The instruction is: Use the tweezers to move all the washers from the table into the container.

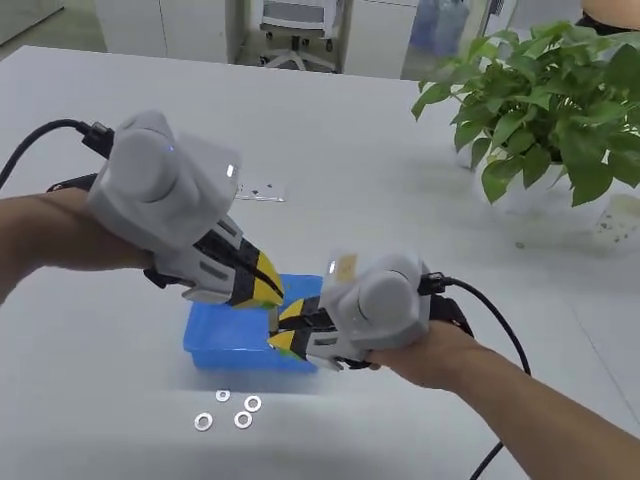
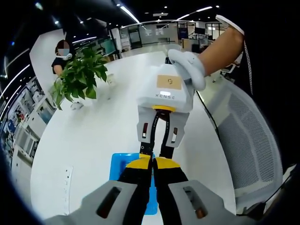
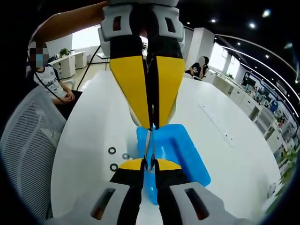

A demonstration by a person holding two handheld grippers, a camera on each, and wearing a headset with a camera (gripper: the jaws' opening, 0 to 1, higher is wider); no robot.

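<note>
Several small metal washers (image 1: 243,419) lie on the white table just in front of the blue container (image 1: 225,352); three washers (image 3: 112,151) lie left of the container (image 3: 187,157) in the right gripper view. Both grippers meet tip to tip above the container. Thin metal tweezers (image 3: 151,143) run between them. My left gripper (image 1: 268,288) comes down from the upper left, its yellow jaws shut on the tweezers' far end. My right gripper (image 1: 283,331) faces it from the right, shut on the near end (image 3: 150,164). In the left gripper view my left gripper (image 2: 153,163) points at the right gripper (image 2: 159,140).
A potted green plant (image 1: 548,95) stands at the table's far right. A small clear packet (image 1: 262,192) lies behind the grippers. An office chair (image 1: 295,20) stands beyond the far edge. Cables trail from both grippers. A mesh chair (image 3: 28,154) stands beside the table.
</note>
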